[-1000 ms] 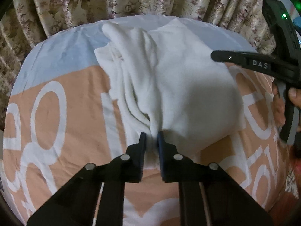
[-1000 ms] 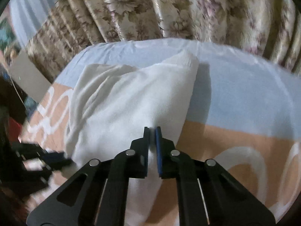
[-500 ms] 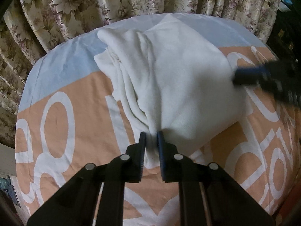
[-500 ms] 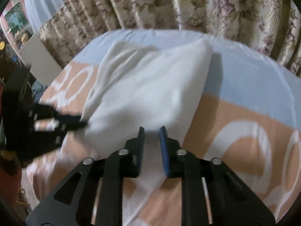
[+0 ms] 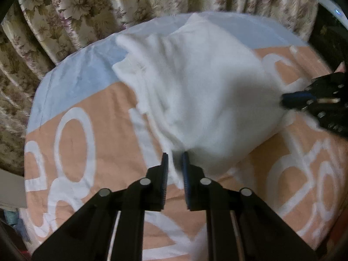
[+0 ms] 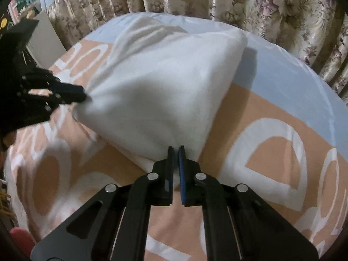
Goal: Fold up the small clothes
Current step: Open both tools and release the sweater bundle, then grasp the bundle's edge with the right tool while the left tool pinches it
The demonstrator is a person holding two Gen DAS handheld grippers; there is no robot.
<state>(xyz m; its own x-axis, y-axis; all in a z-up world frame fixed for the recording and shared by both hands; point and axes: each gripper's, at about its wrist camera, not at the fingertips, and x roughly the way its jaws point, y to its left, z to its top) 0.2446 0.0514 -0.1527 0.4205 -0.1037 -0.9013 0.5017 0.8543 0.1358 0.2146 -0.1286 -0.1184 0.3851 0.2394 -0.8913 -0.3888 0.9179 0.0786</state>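
Left wrist view: left gripper pinches the near corner of the white garment, which lies on the orange-and-white bedsheet; grip unchanged from a second ago.

Right wrist view: right gripper, jaws apart half a second ago, has just closed on the garment's near edge. Both corners look held, so the next fold can probably start.

Dim, warm room light, a bit blurry

The white cloth looks soft and smeared, with a grey shadow on it. Edges bend round and go black in the corners; the curtains shine a little.
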